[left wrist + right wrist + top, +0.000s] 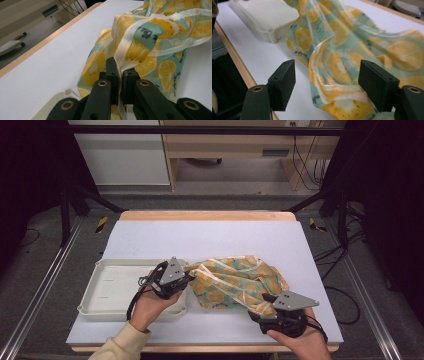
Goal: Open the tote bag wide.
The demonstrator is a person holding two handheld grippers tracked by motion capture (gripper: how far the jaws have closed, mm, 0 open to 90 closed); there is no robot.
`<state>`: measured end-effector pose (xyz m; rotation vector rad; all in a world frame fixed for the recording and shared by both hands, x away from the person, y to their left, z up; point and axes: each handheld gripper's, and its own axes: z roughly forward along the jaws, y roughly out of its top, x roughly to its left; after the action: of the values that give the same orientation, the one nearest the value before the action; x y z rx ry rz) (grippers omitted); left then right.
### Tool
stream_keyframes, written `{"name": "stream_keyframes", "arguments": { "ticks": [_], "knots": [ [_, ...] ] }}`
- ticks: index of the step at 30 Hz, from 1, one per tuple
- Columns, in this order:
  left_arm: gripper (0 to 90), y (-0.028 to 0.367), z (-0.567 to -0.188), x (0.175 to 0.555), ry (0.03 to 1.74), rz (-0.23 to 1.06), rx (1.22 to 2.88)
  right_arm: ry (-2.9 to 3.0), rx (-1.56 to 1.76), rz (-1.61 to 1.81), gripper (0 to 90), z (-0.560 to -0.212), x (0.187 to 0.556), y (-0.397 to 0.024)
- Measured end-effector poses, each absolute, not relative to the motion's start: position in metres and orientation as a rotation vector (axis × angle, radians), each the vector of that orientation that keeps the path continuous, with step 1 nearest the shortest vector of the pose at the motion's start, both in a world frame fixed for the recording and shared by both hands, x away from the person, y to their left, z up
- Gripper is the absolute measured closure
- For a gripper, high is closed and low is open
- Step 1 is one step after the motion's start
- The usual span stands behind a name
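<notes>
The cloth (239, 281) is bunched on the white worktop (210, 240), just right of the tray (107, 287). Its pale hem is pinched between the clenched jaws of the left gripper (120, 75) at the tray's right edge. The right gripper (327, 82) is released; a fold lies between its parted pads, unpressed.
</notes>
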<state>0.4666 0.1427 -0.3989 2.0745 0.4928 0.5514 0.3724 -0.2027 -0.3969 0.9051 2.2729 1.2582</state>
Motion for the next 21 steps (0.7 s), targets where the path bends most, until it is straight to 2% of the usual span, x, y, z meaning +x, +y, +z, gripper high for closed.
{"name": "stream_keyframes", "arguments": {
  "ticks": [6,12,21],
  "knots": [
    [86.9,0.145,-0.400,0.461,0.449,0.556,2.101,2.247,0.928,1.219,40.2,-0.380,0.387,-0.213],
    [86.9,0.146,-0.399,0.455,0.404,0.559,2.116,2.250,0.913,1.170,45.6,-0.364,0.408,-0.212],
    [86.9,0.146,-0.391,0.443,0.320,0.552,2.121,2.407,0.881,1.051,45.4,-0.391,0.454,-0.182]
  ]
}}
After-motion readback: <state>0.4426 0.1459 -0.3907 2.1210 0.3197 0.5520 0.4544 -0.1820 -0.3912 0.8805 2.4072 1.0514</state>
